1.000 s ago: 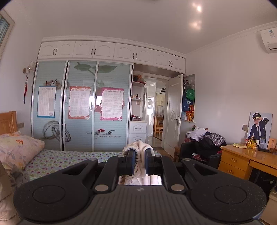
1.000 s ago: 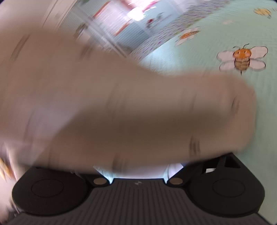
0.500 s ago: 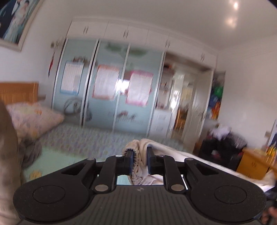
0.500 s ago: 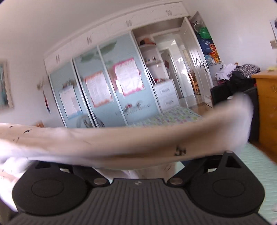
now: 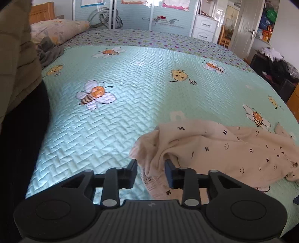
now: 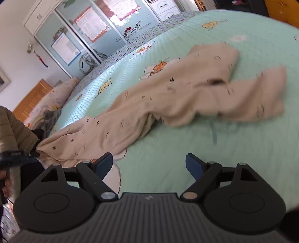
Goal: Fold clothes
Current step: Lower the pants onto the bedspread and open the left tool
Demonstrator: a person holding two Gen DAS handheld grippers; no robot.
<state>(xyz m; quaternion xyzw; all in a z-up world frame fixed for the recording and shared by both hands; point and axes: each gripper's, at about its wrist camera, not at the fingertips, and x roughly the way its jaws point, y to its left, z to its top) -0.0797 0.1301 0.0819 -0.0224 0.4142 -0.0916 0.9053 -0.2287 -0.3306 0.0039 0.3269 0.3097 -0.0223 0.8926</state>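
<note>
A cream garment (image 5: 214, 149) with small black prints lies crumpled on the mint-green bee quilt (image 5: 130, 84). My left gripper (image 5: 151, 168) is low over its near-left end. Its jaws are opening, and a fold of the cloth sits loosely between the blue pads, not pinched. In the right wrist view the garment (image 6: 168, 89) stretches from the lower left to the upper right across the quilt (image 6: 224, 149). My right gripper (image 6: 149, 164) stands wide, its jaws closing slightly, with only quilt between them. Its left fingertip (image 6: 104, 162) is at the garment's near edge.
A floral pillow (image 5: 56, 30) and a dark grey cloth (image 5: 48, 50) lie at the bed's head. A person's padded olive jacket (image 5: 16, 56) fills the left edge. Behind the bed are a sliding-door wardrobe (image 5: 130, 11) and, right, a dark chair piled with clothes (image 5: 276, 63).
The left gripper has come down from high up, tipped toward the bed, and its jaws have parted from the cloth. The garment, earlier draped across the right gripper, now lies on the quilt.
</note>
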